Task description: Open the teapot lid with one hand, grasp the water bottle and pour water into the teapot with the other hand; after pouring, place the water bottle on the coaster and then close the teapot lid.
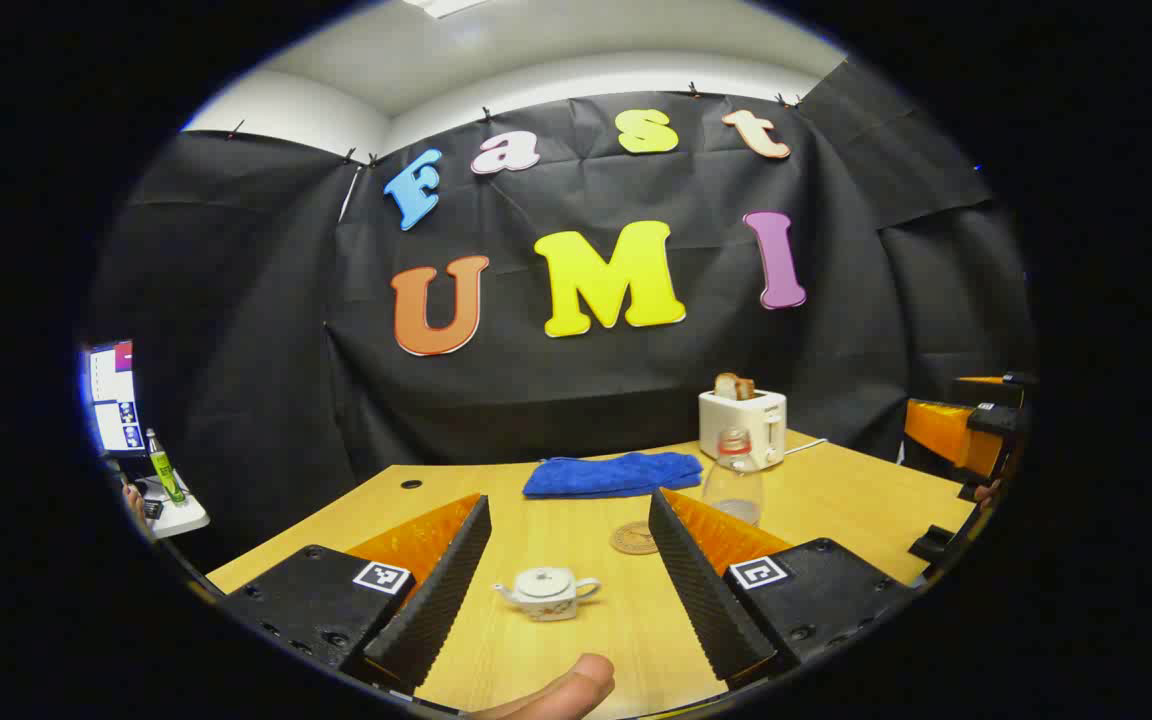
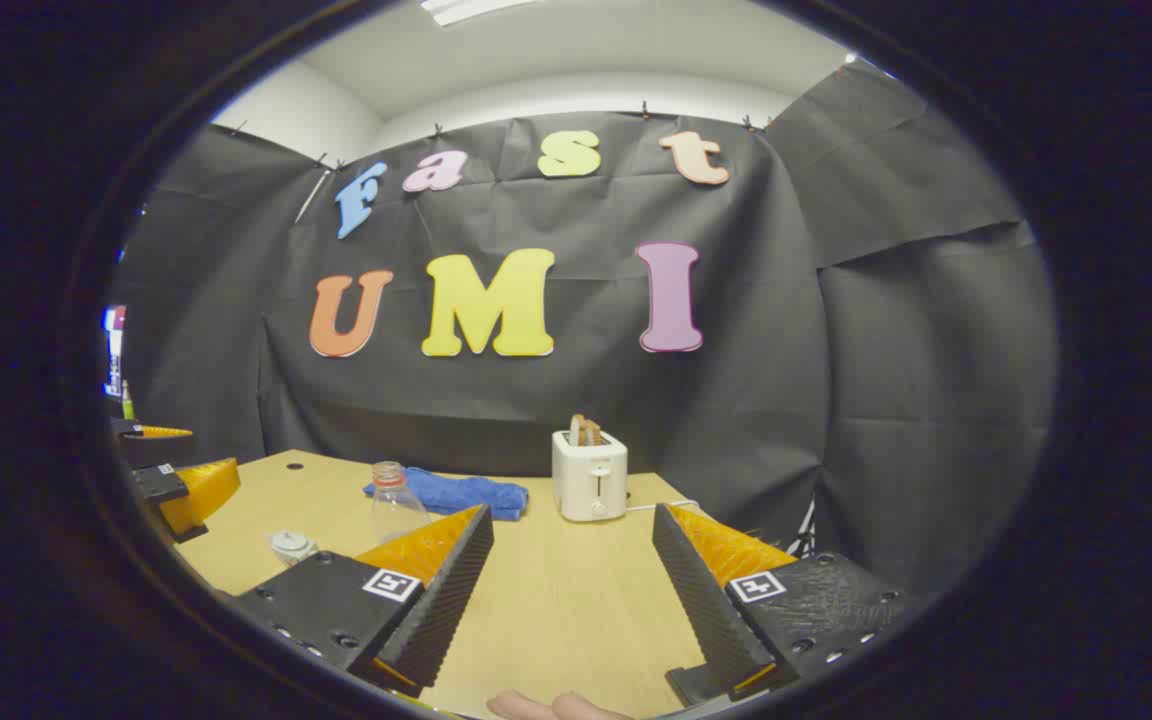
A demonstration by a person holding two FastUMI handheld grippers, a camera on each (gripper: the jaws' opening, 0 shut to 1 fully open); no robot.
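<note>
My left gripper [image 1: 569, 580] hung wide open, empty; the teapot [image 1: 547, 592] sat between its fingers, spout pointing left, handle right.

My right gripper [image 2: 568, 590] gaped empty too.

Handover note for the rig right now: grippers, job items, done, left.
Left gripper: open, empty, above the table, teapot ahead between its fingers.
Right gripper: open, empty, over bare table.
Teapot: lid on. Water bottle: upright beside the coaster, behind the teapot.
Done: nothing.
Left: lift lid, pour from bottle, set bottle on coaster, close lid.
</note>
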